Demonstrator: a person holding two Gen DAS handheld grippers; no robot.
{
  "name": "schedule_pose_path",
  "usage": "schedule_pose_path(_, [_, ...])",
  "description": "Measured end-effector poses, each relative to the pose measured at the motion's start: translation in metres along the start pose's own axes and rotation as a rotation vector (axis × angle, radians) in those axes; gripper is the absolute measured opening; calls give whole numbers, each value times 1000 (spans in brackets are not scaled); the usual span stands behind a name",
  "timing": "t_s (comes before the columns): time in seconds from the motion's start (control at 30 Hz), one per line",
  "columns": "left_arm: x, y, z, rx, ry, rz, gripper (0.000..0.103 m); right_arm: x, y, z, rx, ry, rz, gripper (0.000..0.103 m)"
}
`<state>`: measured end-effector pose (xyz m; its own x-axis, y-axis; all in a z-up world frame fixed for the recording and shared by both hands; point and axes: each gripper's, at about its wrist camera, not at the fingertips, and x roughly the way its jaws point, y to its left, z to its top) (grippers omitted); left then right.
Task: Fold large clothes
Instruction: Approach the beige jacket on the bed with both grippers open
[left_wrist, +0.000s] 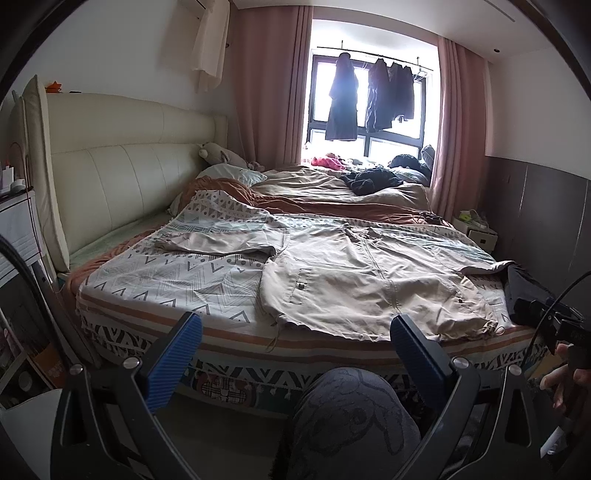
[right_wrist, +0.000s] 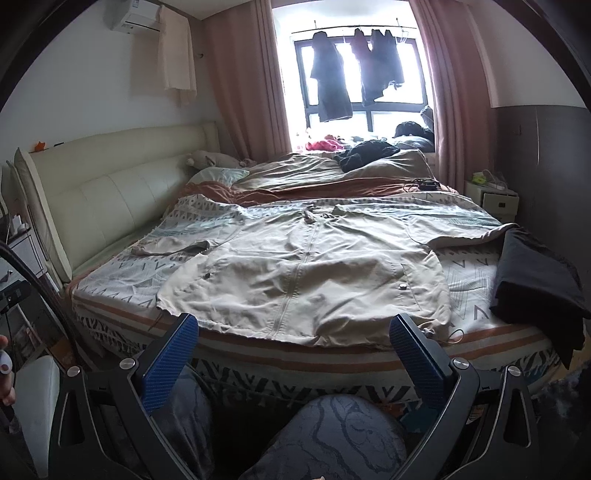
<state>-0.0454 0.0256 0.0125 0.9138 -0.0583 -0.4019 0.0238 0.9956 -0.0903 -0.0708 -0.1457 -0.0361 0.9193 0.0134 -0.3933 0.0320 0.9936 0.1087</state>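
A large beige jacket (left_wrist: 365, 277) lies flat and face up on the bed, zip closed, hem toward me, both sleeves spread out to the sides. It also shows in the right wrist view (right_wrist: 306, 280). My left gripper (left_wrist: 295, 336) is open and empty, held in front of the bed's near edge, short of the hem. My right gripper (right_wrist: 293, 334) is open and empty too, just before the hem's middle. The jacket's left sleeve (left_wrist: 218, 243) lies crumpled on the patterned blanket.
A patterned blanket (left_wrist: 159, 284) covers the bed's near part. A folded black garment (right_wrist: 535, 273) lies at the right edge. Rumpled brown bedding (right_wrist: 332, 173) and dark clothes lie farther back. The cream headboard (left_wrist: 122, 177) is left; a nightstand (right_wrist: 495, 199) is right. My knees (right_wrist: 332, 435) are below the grippers.
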Motion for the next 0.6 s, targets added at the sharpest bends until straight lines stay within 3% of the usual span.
schedule_pose_path(0.6, [-16, 10, 0, 3, -36, -32, 103, -22, 6, 2, -3, -3, 26, 103])
